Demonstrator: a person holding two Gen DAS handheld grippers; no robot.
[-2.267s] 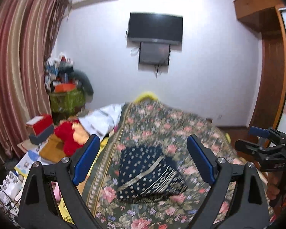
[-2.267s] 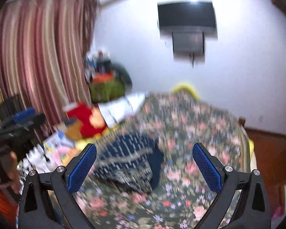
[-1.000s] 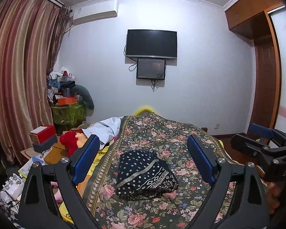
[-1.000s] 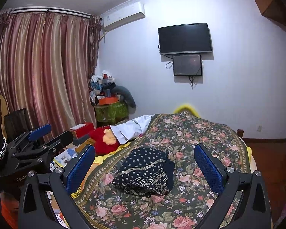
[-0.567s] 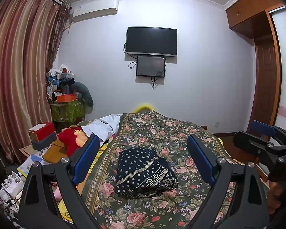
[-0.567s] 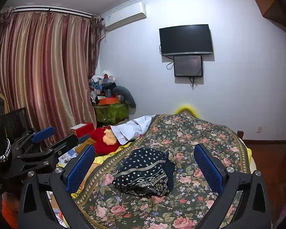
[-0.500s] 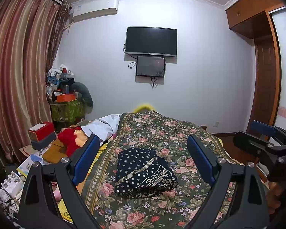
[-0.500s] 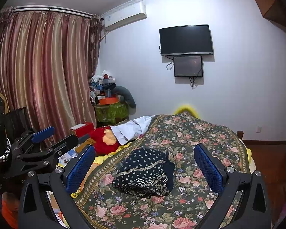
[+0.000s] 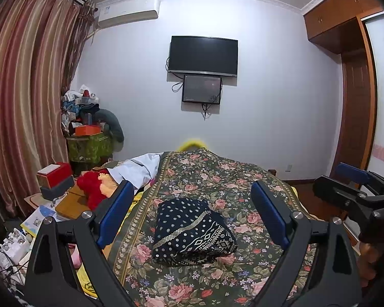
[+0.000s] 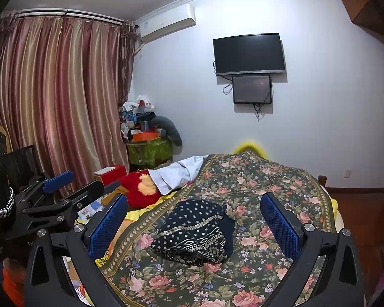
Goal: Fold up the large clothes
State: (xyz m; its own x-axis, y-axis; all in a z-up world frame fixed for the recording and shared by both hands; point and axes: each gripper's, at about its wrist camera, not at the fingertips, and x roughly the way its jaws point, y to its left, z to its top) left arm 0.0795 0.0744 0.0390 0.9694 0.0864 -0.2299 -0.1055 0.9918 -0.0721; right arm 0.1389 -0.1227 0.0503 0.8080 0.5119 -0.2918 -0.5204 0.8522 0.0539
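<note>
One folded garment (image 9: 192,230), two grippers

Between the blue pads (image 9: 114,213) of the left gripper (image 9: 192,215) lies a navy garment (image 9: 192,231), white-dotted above with a gold band and pale diamond border below. The bedspread (image 9: 225,179) under it is dark green with pink roses (gold-edged). Left of that gripper: a red plush toy (image 9: 91,188) and pink-and-gold striped curtains (image 9: 25,89).

A bed (image 9: 217,176) with a floral cover fills the middle. On the wall behind it hangs a dark television (image 9: 202,56), with an air conditioner (image 9: 128,12) to its left. Striped curtains (image 10: 51,89) hang beside a red plush toy (image 10: 138,186).
</note>
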